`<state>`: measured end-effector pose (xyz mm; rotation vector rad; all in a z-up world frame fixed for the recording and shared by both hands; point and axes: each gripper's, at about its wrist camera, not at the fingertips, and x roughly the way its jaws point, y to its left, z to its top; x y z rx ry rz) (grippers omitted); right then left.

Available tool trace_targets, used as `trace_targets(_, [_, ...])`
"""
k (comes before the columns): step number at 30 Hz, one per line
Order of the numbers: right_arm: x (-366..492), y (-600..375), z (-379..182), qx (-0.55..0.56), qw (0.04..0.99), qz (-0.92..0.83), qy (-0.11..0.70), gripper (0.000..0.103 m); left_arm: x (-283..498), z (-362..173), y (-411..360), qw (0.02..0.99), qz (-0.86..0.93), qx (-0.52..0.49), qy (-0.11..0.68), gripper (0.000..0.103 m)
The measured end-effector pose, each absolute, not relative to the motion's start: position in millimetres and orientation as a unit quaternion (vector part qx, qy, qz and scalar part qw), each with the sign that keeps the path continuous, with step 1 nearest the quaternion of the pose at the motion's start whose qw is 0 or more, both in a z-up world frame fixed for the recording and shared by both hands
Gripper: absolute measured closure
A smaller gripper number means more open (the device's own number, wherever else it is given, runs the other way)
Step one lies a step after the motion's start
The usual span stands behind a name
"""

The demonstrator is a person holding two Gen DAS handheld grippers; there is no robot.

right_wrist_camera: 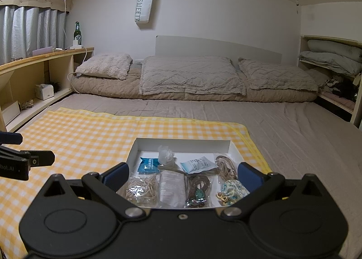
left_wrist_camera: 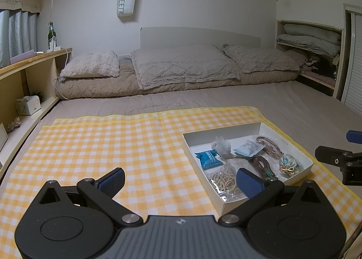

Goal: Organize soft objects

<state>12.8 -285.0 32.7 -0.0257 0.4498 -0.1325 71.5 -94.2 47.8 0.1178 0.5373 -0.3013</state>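
Fingers of left gripper (left_wrist_camera: 181,183) and right gripper (right_wrist_camera: 182,174) spread wide, holding nothing. One white box (right_wrist_camera: 181,144) holds eight small soft items on gingham cloth (left_wrist_camera: 101,145).

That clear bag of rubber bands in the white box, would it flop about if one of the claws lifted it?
Probably floppy: the clear bag of rubber bands looks like thin, crinkled plastic around loose loops. Likely light, since it lies flat in the white box. Its glossy film may slip between pads.

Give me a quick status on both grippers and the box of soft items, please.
Left gripper open, empty, over the checked cloth. Right gripper open, empty, over the white box. Small bagged items all in box. Nothing in the way.
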Motion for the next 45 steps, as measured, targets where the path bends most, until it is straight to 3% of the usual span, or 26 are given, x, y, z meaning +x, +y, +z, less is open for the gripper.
trace_targets(45, [13.0, -284.9, 31.7, -0.013, 0.973, -0.063, 0.223, 0.0, 70.1, 42.5, -91.2, 0.95, -0.146, 0.055, 0.269, 0.0])
